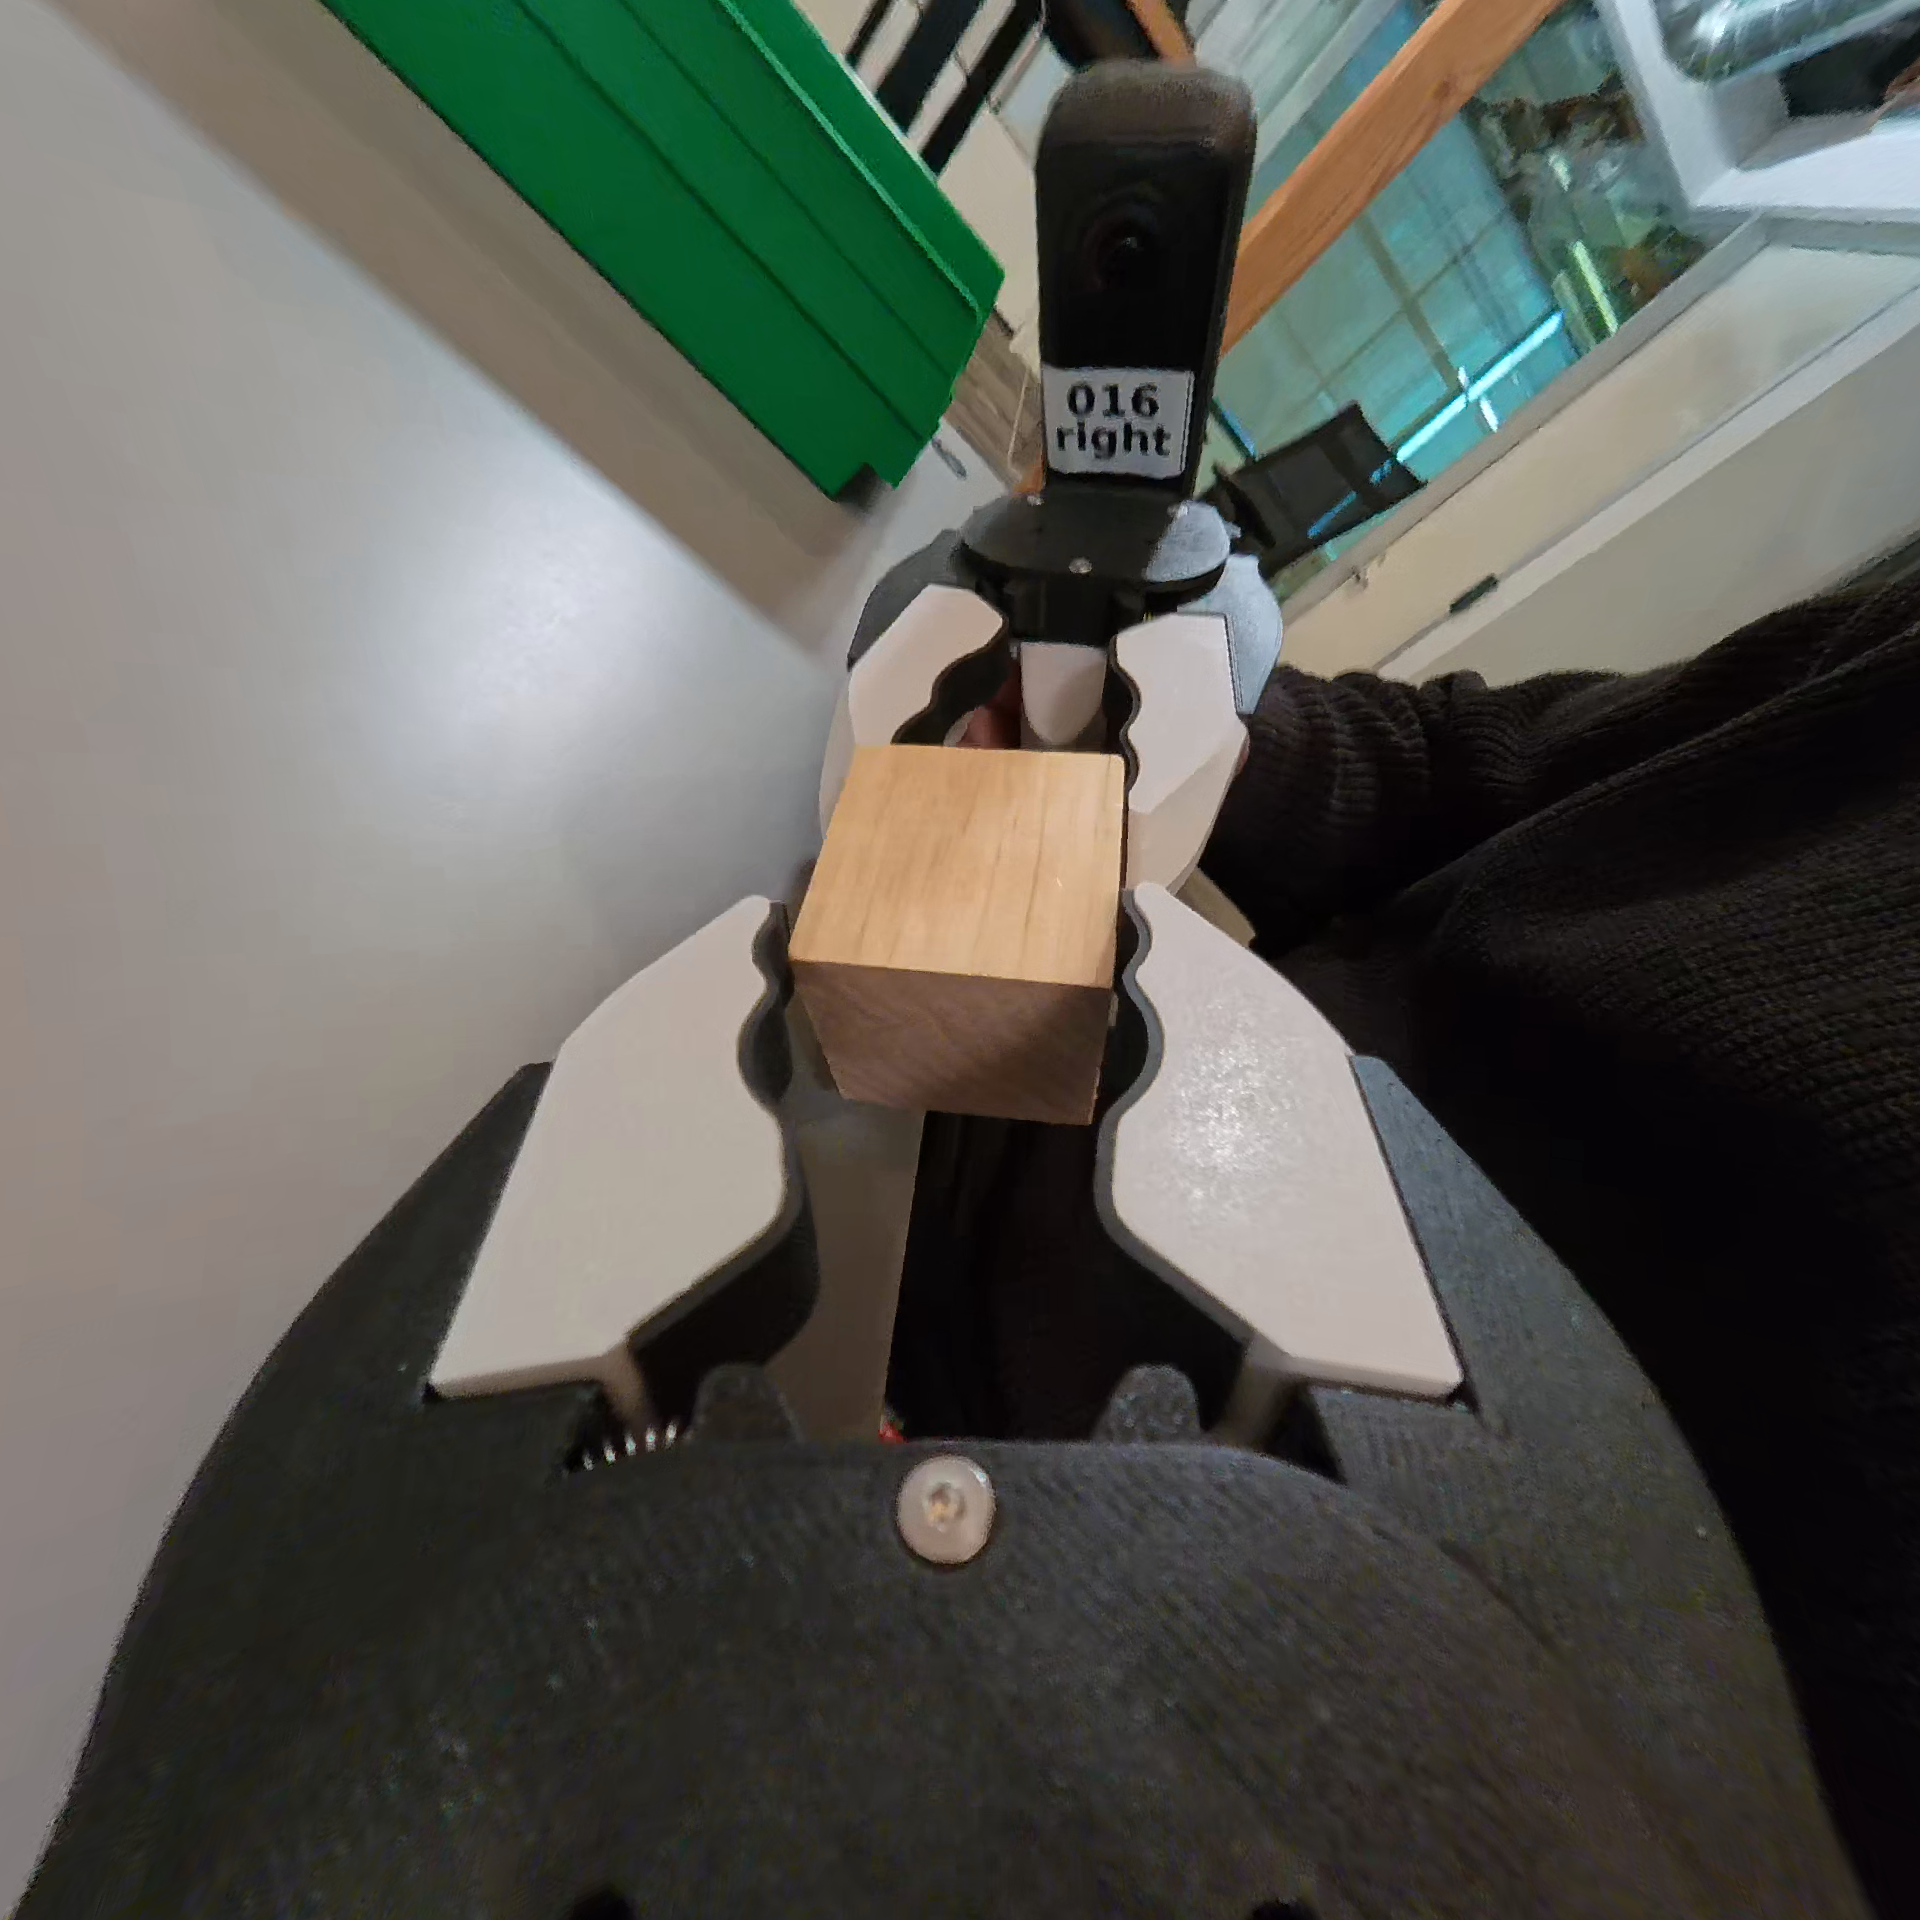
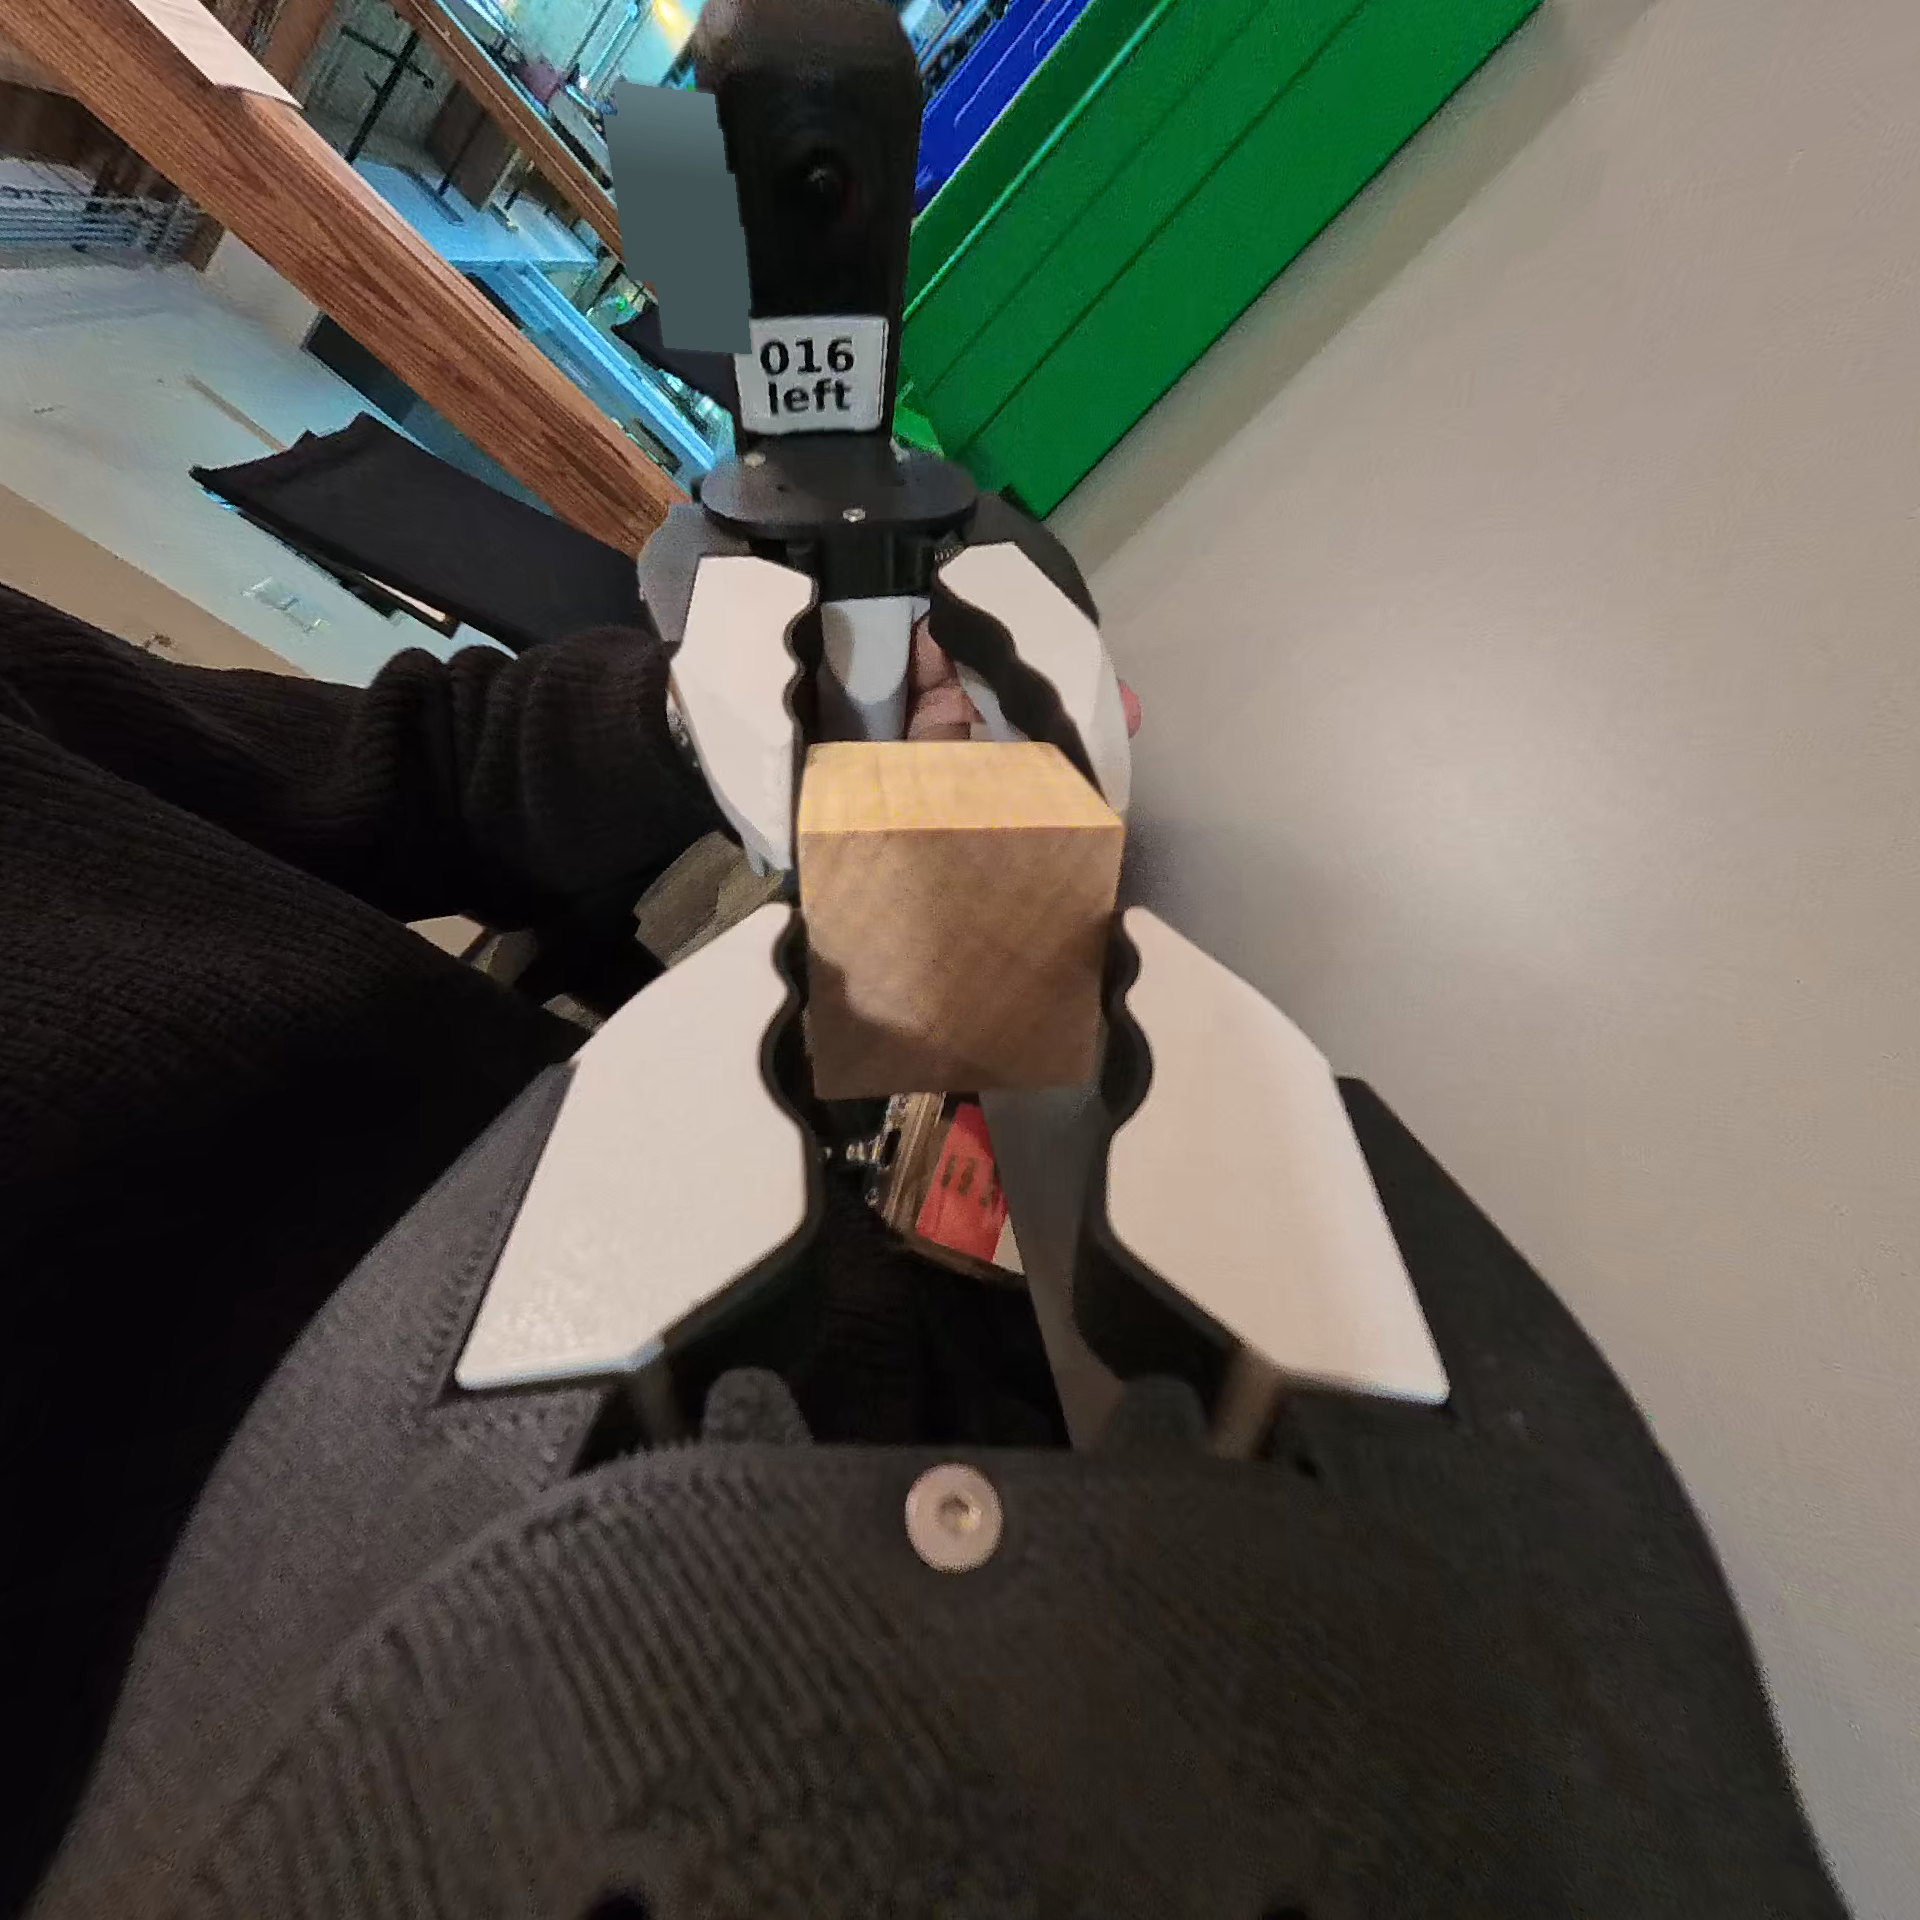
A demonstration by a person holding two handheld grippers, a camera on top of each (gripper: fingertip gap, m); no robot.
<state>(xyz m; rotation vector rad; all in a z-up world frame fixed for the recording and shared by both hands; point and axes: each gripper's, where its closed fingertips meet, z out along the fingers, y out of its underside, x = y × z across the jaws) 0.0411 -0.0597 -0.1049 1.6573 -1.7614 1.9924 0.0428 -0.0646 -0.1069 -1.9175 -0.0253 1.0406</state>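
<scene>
A light wooden cube (image 1: 966,862) hangs in the air between two grippers that face each other nose to nose. My left gripper (image 1: 954,935) has its white fingers pressed on the cube's near end, one on each side. The right gripper's fingers (image 1: 1179,727) reach the cube's far end from the opposite side. In the right wrist view the same cube (image 2: 956,914) sits between my right gripper (image 2: 956,935) fingertips, and the left gripper's fingers (image 2: 732,707) clasp its far end. Both grippers appear shut on it.
A white tabletop (image 1: 312,727) lies beside the grippers, with green bins (image 1: 727,208) at its far end, also in the right wrist view (image 2: 1143,239). A person's black knitted sleeve (image 1: 1558,935) is on the other side. A wooden beam (image 2: 364,260) and a black chair (image 2: 416,520) stand behind.
</scene>
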